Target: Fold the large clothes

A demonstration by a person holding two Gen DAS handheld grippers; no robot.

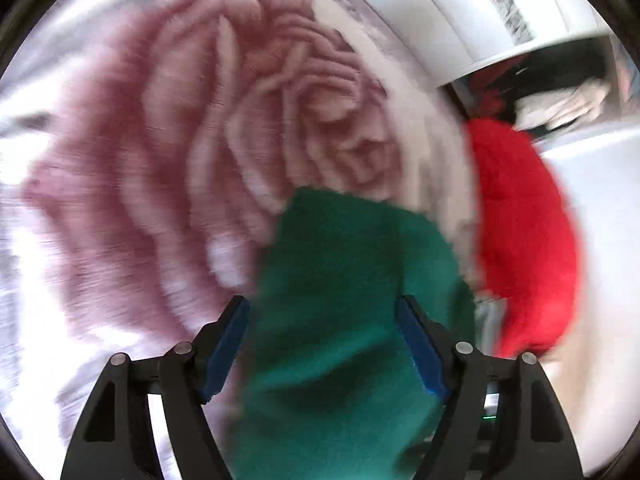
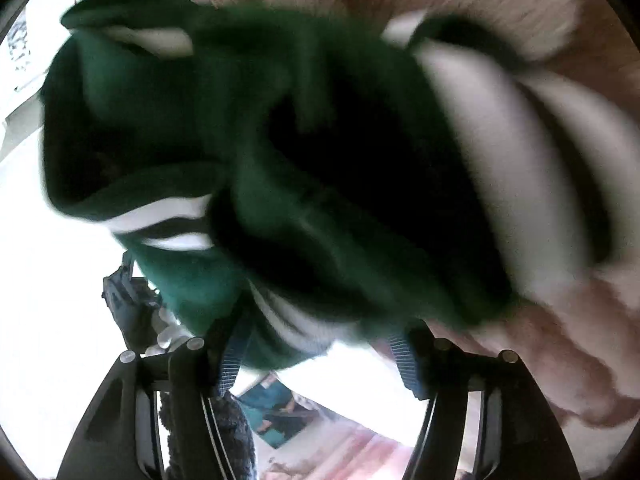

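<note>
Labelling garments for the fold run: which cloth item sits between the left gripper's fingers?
The green fleece garment, filling the gap between the left gripper's blue pads. The red fleece item lies off to its right; the pink rose-print cover lies underneath.

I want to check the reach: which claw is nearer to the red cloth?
Left. The left claw has the red cloth beside it; the right view shows no red cloth.

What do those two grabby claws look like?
Both look alike. The left gripper has black plastic arms with cut-out holes, round silver pins at the joints, and blue pads inside its fingers. The right gripper has the same black arms and silver pins, with blue ridged pads.
</note>
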